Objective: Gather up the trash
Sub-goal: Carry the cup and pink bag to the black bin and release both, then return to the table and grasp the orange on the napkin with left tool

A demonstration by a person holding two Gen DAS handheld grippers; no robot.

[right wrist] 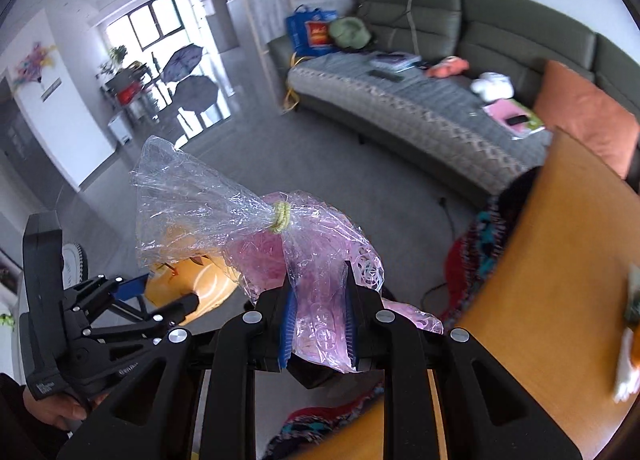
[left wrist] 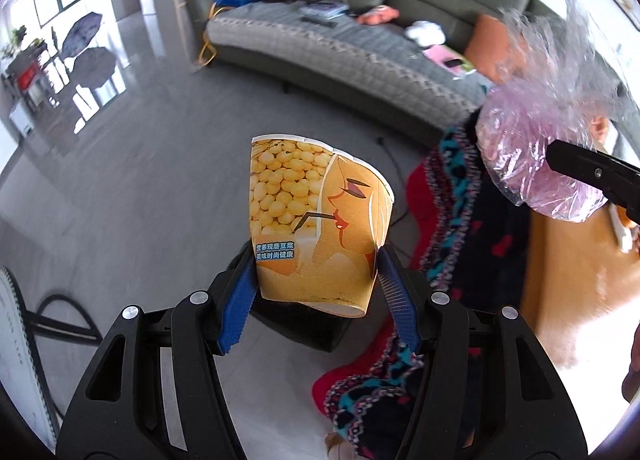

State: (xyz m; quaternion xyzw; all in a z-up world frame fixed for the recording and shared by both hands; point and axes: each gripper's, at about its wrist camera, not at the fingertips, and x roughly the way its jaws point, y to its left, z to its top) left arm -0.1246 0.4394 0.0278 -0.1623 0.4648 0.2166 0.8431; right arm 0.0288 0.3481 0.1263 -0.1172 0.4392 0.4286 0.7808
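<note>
While clamped, cup between left tool

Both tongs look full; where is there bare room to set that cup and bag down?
Bare wood on the table, between the patterned blanket at its edge and the items near its right side. Open grey floor fronts the sofa, whose seat is cluttered.

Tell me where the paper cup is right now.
The paper cup is clamped in the left tool, held above the grey floor, left of the plastic bag in the right tool.
</note>
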